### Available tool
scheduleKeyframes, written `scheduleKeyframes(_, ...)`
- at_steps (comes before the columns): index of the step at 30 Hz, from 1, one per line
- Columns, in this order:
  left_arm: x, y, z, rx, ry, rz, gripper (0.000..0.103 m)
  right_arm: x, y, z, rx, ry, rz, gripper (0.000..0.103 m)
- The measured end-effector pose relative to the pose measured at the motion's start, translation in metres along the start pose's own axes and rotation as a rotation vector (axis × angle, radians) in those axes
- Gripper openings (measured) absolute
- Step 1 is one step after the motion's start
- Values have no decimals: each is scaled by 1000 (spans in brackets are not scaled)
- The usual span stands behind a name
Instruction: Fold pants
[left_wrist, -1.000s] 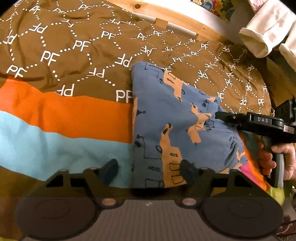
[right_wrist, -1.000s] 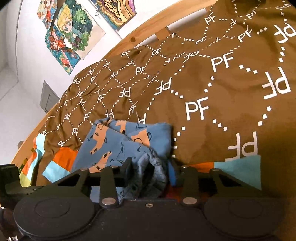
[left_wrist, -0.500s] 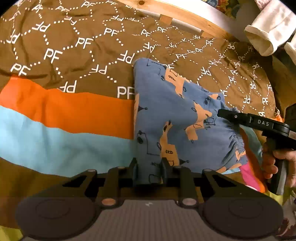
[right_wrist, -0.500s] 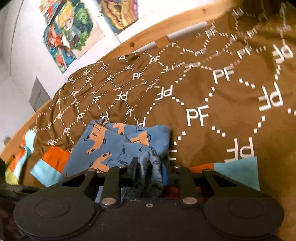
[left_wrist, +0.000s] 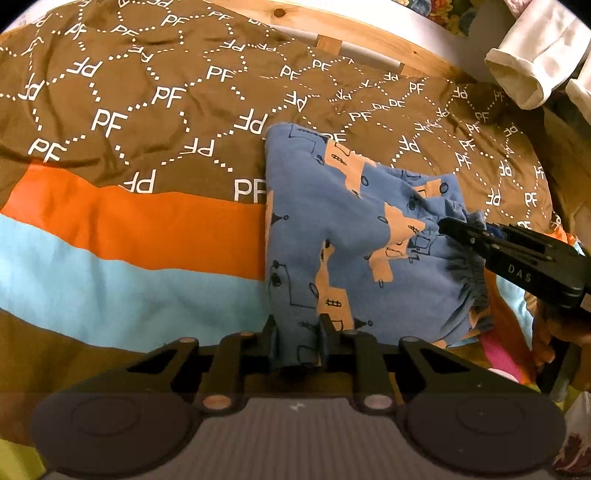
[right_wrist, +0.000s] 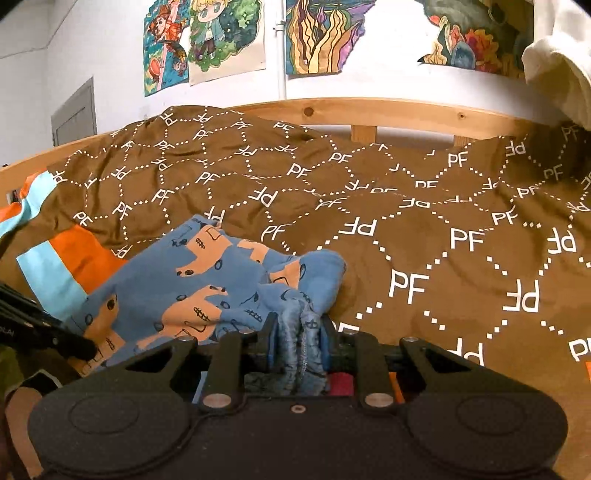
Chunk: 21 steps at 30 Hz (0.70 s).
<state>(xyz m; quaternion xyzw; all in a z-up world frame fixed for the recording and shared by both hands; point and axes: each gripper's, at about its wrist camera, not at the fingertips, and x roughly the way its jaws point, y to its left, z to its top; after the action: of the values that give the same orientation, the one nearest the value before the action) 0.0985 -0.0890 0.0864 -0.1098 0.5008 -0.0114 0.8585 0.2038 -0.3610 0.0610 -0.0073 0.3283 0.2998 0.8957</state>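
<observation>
Blue pants (left_wrist: 354, 229) with an orange print lie folded on the brown bedspread (left_wrist: 147, 96). My left gripper (left_wrist: 295, 341) is shut on the near edge of the pants. My right gripper (right_wrist: 297, 341) is shut on the gathered waistband of the pants (right_wrist: 207, 288) and lifts it a little. The right gripper also shows in the left wrist view (left_wrist: 461, 230), at the pants' right edge. The left gripper shows at the lower left of the right wrist view (right_wrist: 79, 347).
The bedspread has orange (left_wrist: 129, 218) and light blue (left_wrist: 110, 273) stripes. A wooden bed rail (right_wrist: 369, 114) runs along the far side below a wall with posters (right_wrist: 207, 40). White cloth (left_wrist: 535, 51) hangs at the upper right.
My left gripper was open beside the pants' near edge; it has closed on that edge. My right gripper has kept its hold on the waistband and turned, raising it.
</observation>
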Motion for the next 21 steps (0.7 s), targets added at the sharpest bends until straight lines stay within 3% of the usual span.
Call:
scheduleKeyframes(14,-17,-8,3,51,-78,-21,18,-23,24,8,-105,-69,-49,20)
scheduleKeyframes(21,-24,-9,26,46,-126,-55,17,-30,31,28,-185,-106,-81,19)
